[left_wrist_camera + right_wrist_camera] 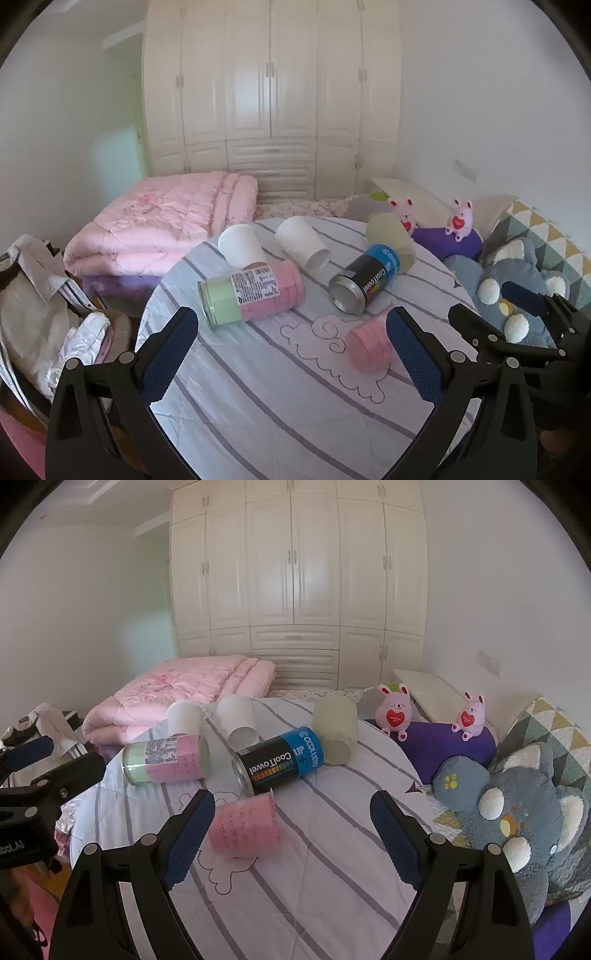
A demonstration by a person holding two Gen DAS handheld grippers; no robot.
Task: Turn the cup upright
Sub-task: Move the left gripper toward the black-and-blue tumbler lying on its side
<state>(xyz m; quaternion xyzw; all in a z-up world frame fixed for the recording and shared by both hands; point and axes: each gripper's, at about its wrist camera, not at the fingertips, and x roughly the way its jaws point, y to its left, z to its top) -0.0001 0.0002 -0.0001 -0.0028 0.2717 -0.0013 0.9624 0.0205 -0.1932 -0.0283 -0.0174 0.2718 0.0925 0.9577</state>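
Observation:
A pink cup [245,829] lies on its side on the striped round table [332,867], just ahead of my right gripper [291,808], which is open and empty. In the left wrist view the pink cup [369,343] lies beside my left gripper's right finger [413,350]. My left gripper [291,325] is open and empty. Two white paper cups [242,245] [303,240] and a pale green cup [391,236] lie on their sides farther back. My right gripper also shows at the right edge of the left wrist view [517,299].
A pink and green can [251,297] and a black and blue CoolTowel can [365,280] lie on the table. A folded pink quilt [162,225] is behind on the left. Plush toys [517,812] lie right. Clothes [44,314] pile at the left.

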